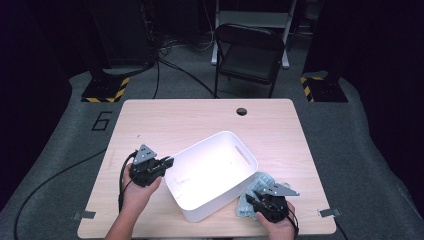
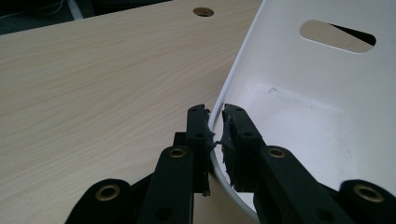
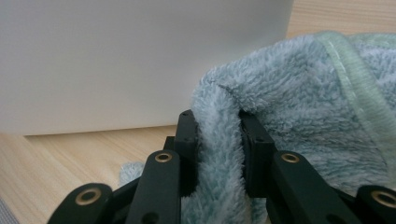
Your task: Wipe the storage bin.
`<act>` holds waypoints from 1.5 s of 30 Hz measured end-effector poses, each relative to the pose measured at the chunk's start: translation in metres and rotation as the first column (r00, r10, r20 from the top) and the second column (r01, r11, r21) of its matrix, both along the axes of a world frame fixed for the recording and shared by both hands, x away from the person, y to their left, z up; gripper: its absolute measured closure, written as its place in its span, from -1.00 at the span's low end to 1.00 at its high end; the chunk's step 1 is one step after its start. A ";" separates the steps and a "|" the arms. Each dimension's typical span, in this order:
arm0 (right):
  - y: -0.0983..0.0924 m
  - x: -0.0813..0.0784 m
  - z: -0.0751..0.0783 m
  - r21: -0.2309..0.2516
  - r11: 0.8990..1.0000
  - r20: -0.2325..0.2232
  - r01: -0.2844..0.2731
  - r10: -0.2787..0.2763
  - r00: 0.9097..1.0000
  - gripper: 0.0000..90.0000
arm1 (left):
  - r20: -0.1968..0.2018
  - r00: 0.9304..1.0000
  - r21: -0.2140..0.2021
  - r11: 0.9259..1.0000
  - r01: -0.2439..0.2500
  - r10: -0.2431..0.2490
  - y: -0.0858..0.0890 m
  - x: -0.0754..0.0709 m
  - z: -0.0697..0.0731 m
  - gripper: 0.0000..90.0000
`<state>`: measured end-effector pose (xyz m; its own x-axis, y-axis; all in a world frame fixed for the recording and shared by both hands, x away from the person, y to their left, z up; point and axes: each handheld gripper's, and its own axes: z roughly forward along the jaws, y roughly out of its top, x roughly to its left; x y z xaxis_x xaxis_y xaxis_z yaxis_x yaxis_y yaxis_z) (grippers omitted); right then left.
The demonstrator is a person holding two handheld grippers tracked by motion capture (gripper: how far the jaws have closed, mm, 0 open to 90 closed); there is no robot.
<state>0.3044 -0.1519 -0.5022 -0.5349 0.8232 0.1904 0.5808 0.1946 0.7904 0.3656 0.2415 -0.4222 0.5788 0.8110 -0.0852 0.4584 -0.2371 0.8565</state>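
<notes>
A white plastic bin [image 1: 212, 172] with a slot handle sits askew on the middle of the wooden table [image 1: 165, 117]. My left gripper [image 1: 170, 161] is at the bin's left rim. In the left gripper view, the left gripper [image 2: 215, 116] is shut on that thin rim, one jaw outside and one inside the bin [image 2: 303, 93]. A fluffy pale teal towel [image 1: 261, 178] lies bunched against the bin's front right corner. My right gripper [image 1: 252, 197] is shut on a fold of the towel [image 3: 299, 93], close to the bin's outer wall [image 3: 140, 60].
A round cable hole [image 1: 242, 111] is near the table's far edge. A black folding chair [image 1: 250, 55] stands behind the table. Striped stand bases [image 1: 105, 92] sit on the floor at both far corners, and cables run across the floor at left.
</notes>
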 end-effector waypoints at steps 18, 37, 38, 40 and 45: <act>-0.005 -0.016 0.046 0.053 0.999 0.175 0.011 -0.020 0.984 0.57 | 0.002 1.000 0.009 1.000 0.015 -0.015 -0.001 -0.001 0.000 0.80; -0.003 0.000 0.004 0.000 1.000 -0.009 0.000 0.000 1.000 0.55 | 0.006 1.000 -0.005 1.000 0.012 -0.012 -0.001 -0.001 -0.001 0.79; -0.002 0.000 0.005 0.002 1.000 -0.003 -0.002 0.002 1.000 0.55 | 0.006 1.000 -0.004 1.000 0.012 -0.012 -0.001 -0.001 -0.001 0.79; -0.002 0.000 0.005 -0.001 1.000 -0.001 0.001 -0.001 1.000 0.55 | 0.006 1.000 -0.002 1.000 0.013 -0.013 -0.001 -0.001 -0.001 0.79; -0.001 -0.003 0.012 0.009 1.000 0.018 -0.001 0.000 1.000 0.55 | 0.007 1.000 0.001 1.000 0.014 -0.014 -0.001 -0.001 -0.001 0.79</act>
<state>0.3013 -0.1527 -0.4905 -0.5388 0.8212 0.1882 0.5662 0.1875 0.8026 0.3647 0.2404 -0.4228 0.5903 0.8032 -0.0807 0.4492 -0.2437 0.8595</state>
